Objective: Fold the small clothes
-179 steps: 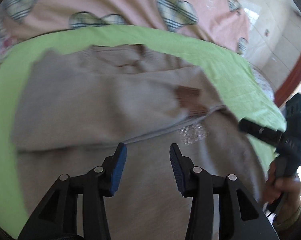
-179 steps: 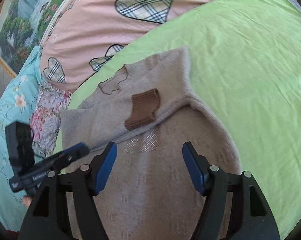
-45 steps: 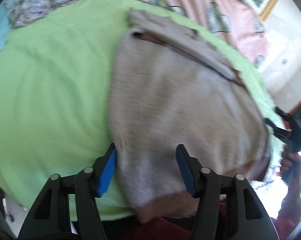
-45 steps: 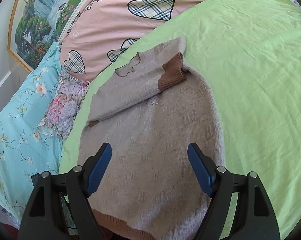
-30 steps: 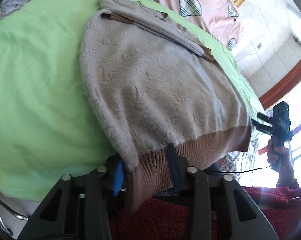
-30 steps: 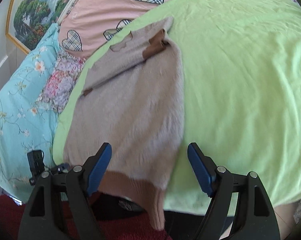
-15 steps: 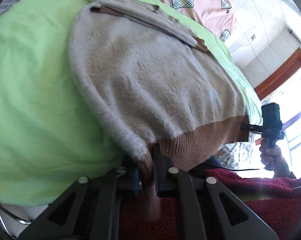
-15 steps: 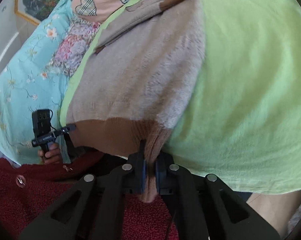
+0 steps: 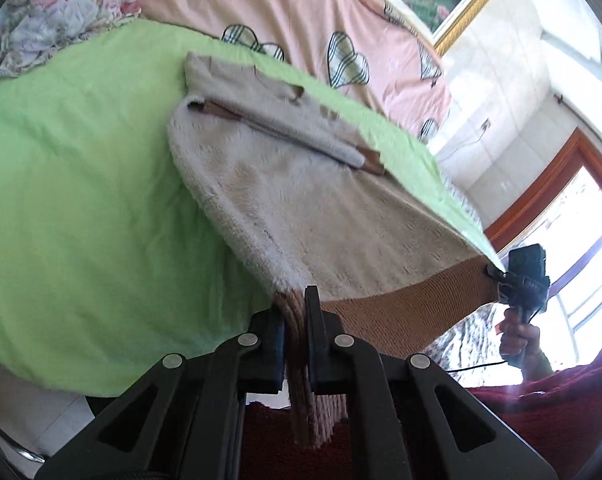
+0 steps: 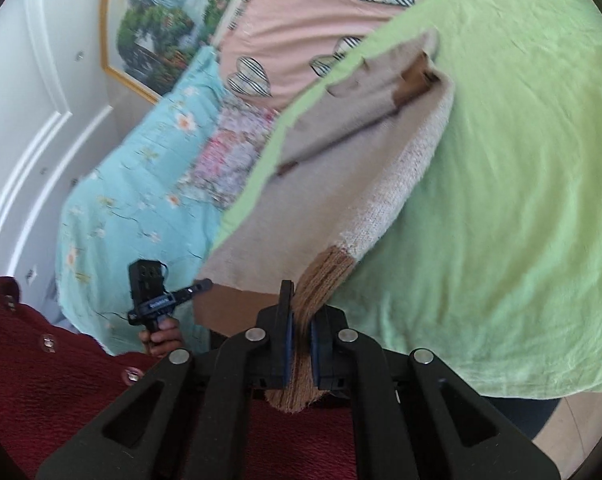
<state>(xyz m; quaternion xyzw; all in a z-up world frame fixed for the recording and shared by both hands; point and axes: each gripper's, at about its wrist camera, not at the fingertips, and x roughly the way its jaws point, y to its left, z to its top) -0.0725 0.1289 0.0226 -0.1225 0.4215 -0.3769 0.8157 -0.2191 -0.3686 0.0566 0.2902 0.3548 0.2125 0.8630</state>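
Left tongs (image 9: 295, 320) clamped on sweater (image 9: 309, 216) hem (image 9: 401, 316), near-left corner. Right tongs (image 10: 299, 328) clamped on the other hem corner. Hem lifted off the bed edge; sweater body lies on green sheet (image 9: 81, 184), sleeves folded across chest. Pink heart-print quilt (image 9: 301, 12) beyond.

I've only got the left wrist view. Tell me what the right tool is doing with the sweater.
Observer: The right tool is shut on a corner of the brown hem of the sweater.
Operator: Report what lies beside the sheet there.
Observer: Turquoise floral bedding borders the green sheet, on its left in that picture.
Operator: Say where the left tool shows.
Observer: The left tool meets the hem's other corner, low left.
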